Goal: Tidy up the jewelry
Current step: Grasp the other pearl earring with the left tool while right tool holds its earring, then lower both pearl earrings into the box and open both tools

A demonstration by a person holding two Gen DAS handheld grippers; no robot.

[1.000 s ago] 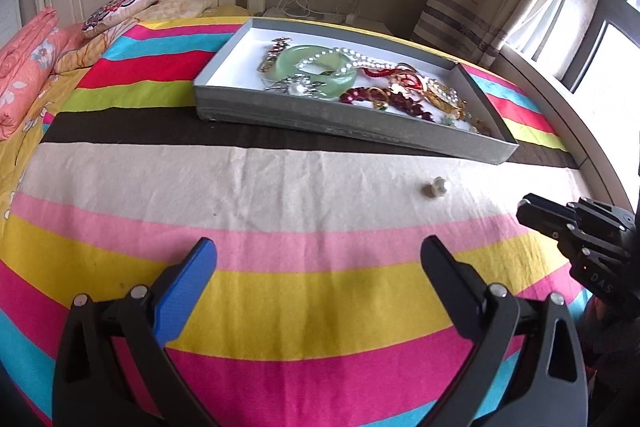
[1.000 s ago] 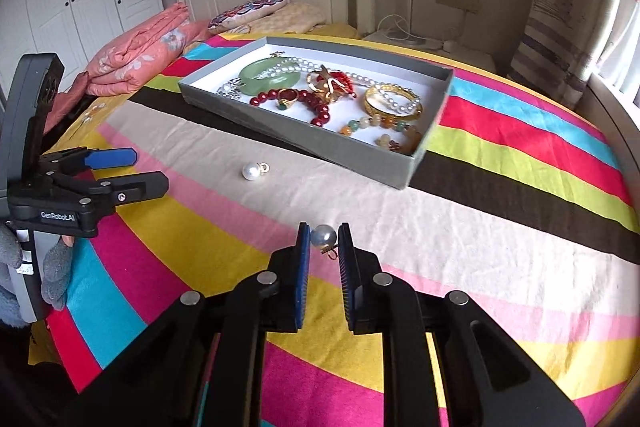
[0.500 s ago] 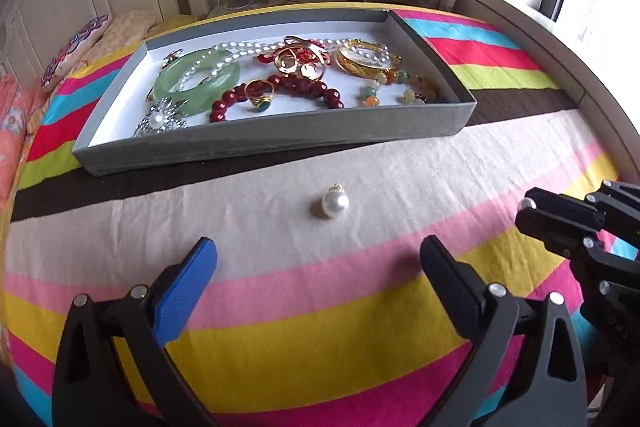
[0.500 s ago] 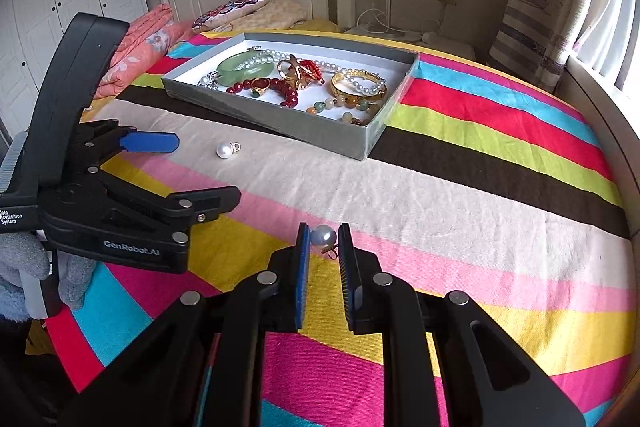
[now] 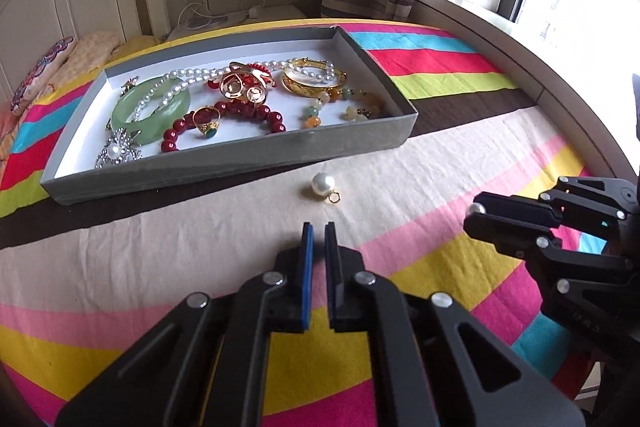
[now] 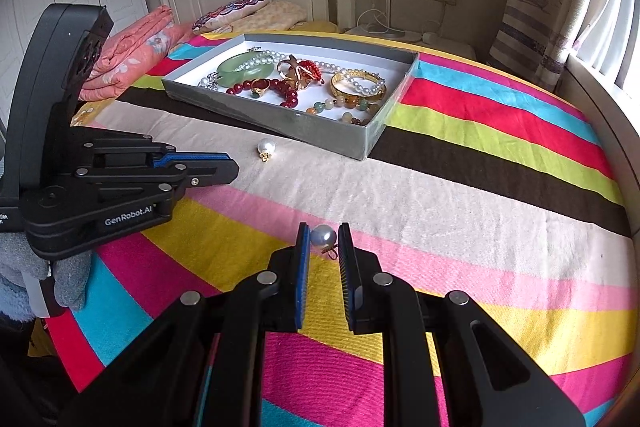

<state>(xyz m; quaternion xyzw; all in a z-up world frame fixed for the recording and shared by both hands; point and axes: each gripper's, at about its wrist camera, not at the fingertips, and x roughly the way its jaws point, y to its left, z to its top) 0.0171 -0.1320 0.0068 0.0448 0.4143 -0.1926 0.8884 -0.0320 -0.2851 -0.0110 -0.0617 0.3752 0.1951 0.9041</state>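
Observation:
A loose pearl earring [image 5: 323, 183] with a gold loop lies on the striped bedspread, just in front of the grey jewelry tray [image 5: 240, 163]. My left gripper [image 5: 319, 227] sits a little short of that pearl, its jaws closing to shut with nothing between them. In the right wrist view the same pearl [image 6: 266, 147] rests beyond the left gripper [image 6: 230, 167], near the tray [image 6: 280, 119]. My right gripper [image 6: 324, 227] is shut on a second pearl earring [image 6: 323, 235], held above the bedspread. The tray holds a green bangle [image 5: 160, 107], red beads, pearls and a gold bangle.
The right gripper's black body [image 5: 560, 227] fills the right side of the left wrist view. A folded pink blanket [image 6: 132, 55] and pillows [image 6: 240, 11] lie by the white headboard. A window ledge [image 5: 520, 43] runs along the bed's right edge.
The left gripper's jaws went from wide open to shut on nothing. It swung toward the tray and the loose pearl. The right gripper kept still with its pearl.

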